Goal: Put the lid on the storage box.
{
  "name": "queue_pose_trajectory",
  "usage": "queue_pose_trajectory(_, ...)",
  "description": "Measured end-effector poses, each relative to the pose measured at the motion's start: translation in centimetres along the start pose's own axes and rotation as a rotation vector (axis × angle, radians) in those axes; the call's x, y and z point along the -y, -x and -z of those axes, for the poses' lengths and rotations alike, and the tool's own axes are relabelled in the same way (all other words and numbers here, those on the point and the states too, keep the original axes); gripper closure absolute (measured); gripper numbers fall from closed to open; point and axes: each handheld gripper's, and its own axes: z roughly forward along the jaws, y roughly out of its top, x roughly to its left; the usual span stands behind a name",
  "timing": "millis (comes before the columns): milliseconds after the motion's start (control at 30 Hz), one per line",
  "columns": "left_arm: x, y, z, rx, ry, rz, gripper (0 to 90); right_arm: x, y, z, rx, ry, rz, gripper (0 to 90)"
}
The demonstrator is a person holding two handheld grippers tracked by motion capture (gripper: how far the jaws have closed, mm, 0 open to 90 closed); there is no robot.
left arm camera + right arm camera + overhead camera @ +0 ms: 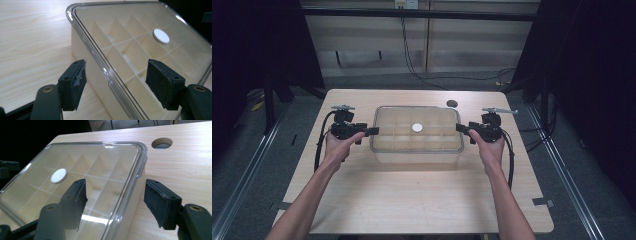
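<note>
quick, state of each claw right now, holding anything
Left claw: open, holding nothing, jaws either side of the lid edge.
Right claw: open, holding nothing, jaws either side of the opposite lid edge.

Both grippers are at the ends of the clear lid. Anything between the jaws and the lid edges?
Nothing visible. The left gripper and right gripper both stand open, each with its jaws either side of the clear lid's rim, over the divided box.
</note>
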Motion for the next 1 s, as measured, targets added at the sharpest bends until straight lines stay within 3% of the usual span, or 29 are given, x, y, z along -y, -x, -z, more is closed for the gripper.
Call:
queue_pose_trajectory(67, 0.2, 0.4, 0.7, -0.005, 0.0, -0.026, 32.5, 0.2, -0.4, 0.6, -0.016, 0.008, 0.007, 34.1)
queue_pose_trajectory(167, 0.7, 0.9, 1.9, 0.003, 0.021, -0.023, 32.8, 0.7, -0.8, 1.4, -0.035, 0.015, 0.017, 33.2)
queue_pose_trajectory(200, 0.9, 1.1, 2.3, 0.007, 0.035, -0.013, 33.9, 1.0, -0.9, 1.9, -0.061, 0.017, 0.018, 33.1)
queue_pose_trajectory(367, 1.9, 2.1, 4.1, 0.028, 0.067, -0.01, 34.2, 1.5, -1.3, 2.8, -0.064, 0.015, 0.032, 30.9)
queue_pose_trajectory(433, 2.4, 2.5, 4.8, 0.011, 0.071, -0.034, 34.1, 2.1, -1.8, 3.4, -0.071, 0.011, 0.044, 29.3)
queue_pose_trajectory(500, 2.9, 2.6, 5.3, 0.03, 0.07, -0.029, 33.6, 2.2, -2.0, 3.6, -0.068, 0.006, 0.054, 29.3)
queue_pose_trajectory(600, 3.7, 2.8, 6.0, 0.012, 0.079, -0.039, 33.4, 2.6, -2.3, 4.4, -0.068, 0.004, 0.066, 29.3)
queue_pose_trajectory(733, 4.8, 3.0, 6.6, 0.014, 0.066, -0.052, 34.4, 3.2, -2.9, 5.5, -0.074, 0.025, 0.078, 30.8)
queue_pose_trajectory(767, 5.1, 3.1, 6.8, 0.019, 0.059, -0.054, 35.1, 3.6, -3.2, 6.2, -0.065, 0.058, 0.096, 31.7)
queue_pose_trajectory(900, 6.8, 3.9, 7.3, -0.014, 0.042, -0.091, 35.1, 4.1, -3.7, 7.2, -0.075, 0.06, 0.103, 31.7)
queue_pose_trajectory(1000, 8.1, 4.5, 7.5, -0.008, 0.032, -0.102, 35.1, 4.8, -4.0, 8.0, -0.081, 0.048, 0.115, 31.7)
